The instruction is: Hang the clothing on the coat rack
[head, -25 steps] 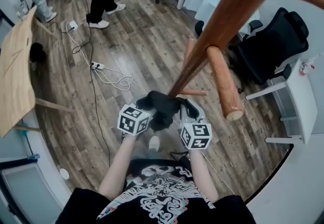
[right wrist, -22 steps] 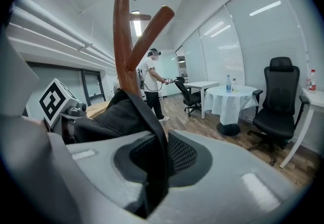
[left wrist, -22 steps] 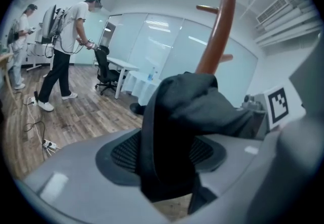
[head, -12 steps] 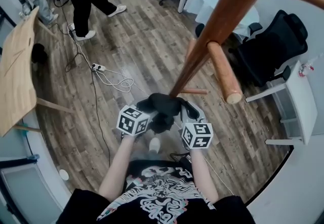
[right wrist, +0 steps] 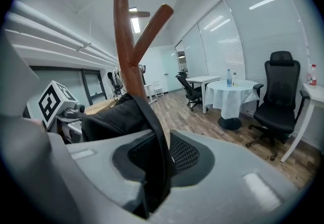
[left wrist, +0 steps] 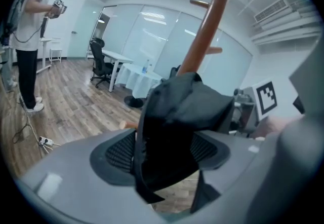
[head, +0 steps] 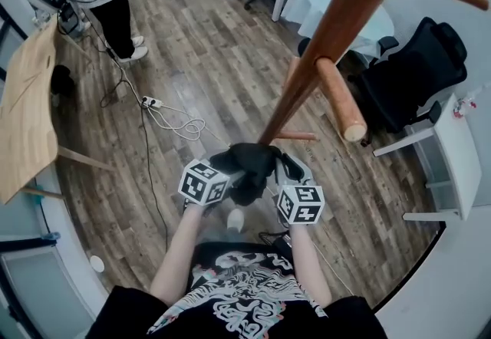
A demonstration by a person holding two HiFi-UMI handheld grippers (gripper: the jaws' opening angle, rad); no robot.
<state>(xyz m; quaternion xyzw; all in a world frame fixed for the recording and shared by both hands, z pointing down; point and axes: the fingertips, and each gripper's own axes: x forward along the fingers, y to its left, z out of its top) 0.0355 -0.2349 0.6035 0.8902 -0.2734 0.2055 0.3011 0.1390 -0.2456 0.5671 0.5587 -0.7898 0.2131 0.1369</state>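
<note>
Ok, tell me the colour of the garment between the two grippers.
Plain black. The garment shows best in the left gripper view.

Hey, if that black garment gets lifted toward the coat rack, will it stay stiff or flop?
Likely floppy: the black garment hangs crumpled in folds. Probably light too, since one thin fold pinched by the right gripper seems enough to hold it. It should drape over a peg rather than keep its shape.

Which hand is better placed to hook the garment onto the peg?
Likely right. The right gripper is clamped on the black garment below the coat rack's peg; the left gripper has just been opening, cloth loose between its fingers.
</note>
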